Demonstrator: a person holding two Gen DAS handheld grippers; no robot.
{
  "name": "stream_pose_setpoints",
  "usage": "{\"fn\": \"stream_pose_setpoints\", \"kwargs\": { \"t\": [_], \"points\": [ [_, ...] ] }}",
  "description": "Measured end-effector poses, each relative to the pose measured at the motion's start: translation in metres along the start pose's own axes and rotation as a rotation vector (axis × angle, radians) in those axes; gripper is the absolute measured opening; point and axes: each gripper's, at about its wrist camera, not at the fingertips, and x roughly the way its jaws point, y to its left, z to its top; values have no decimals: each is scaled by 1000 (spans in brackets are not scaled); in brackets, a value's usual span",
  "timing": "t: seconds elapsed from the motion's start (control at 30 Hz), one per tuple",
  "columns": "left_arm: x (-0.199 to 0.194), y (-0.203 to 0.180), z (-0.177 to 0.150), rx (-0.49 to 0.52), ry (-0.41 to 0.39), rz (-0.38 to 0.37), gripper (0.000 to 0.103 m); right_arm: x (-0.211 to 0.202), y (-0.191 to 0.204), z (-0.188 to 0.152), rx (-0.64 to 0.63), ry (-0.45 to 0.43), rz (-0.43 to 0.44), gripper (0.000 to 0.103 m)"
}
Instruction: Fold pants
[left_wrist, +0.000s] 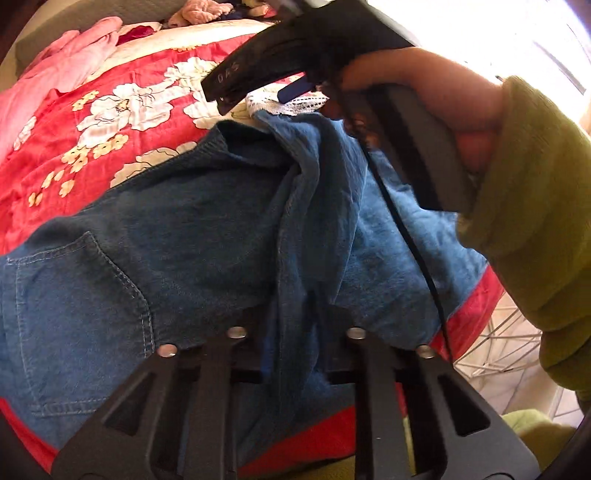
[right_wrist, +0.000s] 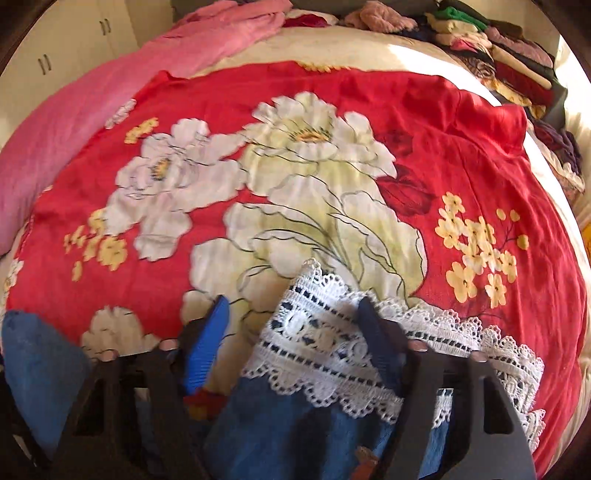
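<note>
My right tool (right_wrist: 291, 314) reaches forward low over the bed, its two blue-padded fingers (right_wrist: 207, 343) spread apart with the white lace hem (right_wrist: 332, 354) of the pants lying between them; the right finger rests on the lace, the left one is beside it over the bedspread (right_wrist: 443, 122). In the left wrist view, my right hand (left_wrist: 424, 96), in an olive-green sleeve (left_wrist: 535, 206), grips that tool's handle from above, angled down toward the far end of the denim.

My left tool (left_wrist: 295, 332) sits low at the near end of the pants (left_wrist: 184, 236), fingers on either side of a bunched ridge of denim. The fingertips are buried in the folds, so I cannot tell whether they are clamped on the cloth.

The pants lie across the red floral bedspread, a back pocket facing up. Pink cloth (right_wrist: 110, 85) and a stack of clothes (right_wrist: 498, 55) sit at the bed's far side, blurred.
</note>
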Motion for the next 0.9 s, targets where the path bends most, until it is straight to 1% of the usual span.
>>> {"fn": "stream_pose_setpoints", "kwargs": {
  "t": [0.03, 0.07, 0.1, 0.13, 0.23, 0.3, 0.33, 0.47, 0.53, 0.6, 0.63, 0.73, 0.8, 0.9],
  "points": [
    [0, 0, 0, 0, 1, -3, 10, 2, -5, -1, -3, -5, -9, 30],
    [0, 1, 0, -2, 2, -9, 10, -1, -9, -1, -1, -17, 13, 14],
    [0, 2, 0, 0, 1, -12, 10, -7, -15, -2, 11, -33, 48, 9],
    [1, 3, 1, 2, 1, -12, 10, -16, -24, -6, 33, -57, 73, 9],
    [0, 4, 1, 11, -3, -17, 10, -53, -49, -20, 85, -129, 90, 8],
    [-1, 3, 1, 11, -10, -21, 12, -81, -71, -37, 148, -172, 116, 8],
    [-3, 2, 0, 11, -15, -21, 14, -92, -79, -46, 169, -190, 119, 8],
    [-7, 5, 0, 17, -39, -8, 14, -143, -109, -91, 237, -256, 99, 8],
    [-11, 7, 1, 31, -58, 11, 1, -161, -119, -115, 275, -266, 95, 8],
    [-18, 6, 0, 39, -67, -4, 1, -176, -126, -136, 307, -262, 113, 8],
    [-21, 5, -1, 46, -73, -5, 1, -186, -126, -151, 314, -263, 110, 8],
    [-32, 0, -7, 88, -91, 4, 1, -198, -121, -182, 311, -251, 91, 8],
    [-35, -5, -11, 106, -87, 2, 1, -200, -120, -201, 321, -231, 80, 8],
    [-32, -14, -17, 144, -64, 6, 1, -190, -124, -231, 378, -194, 67, 8]
  ]
}}
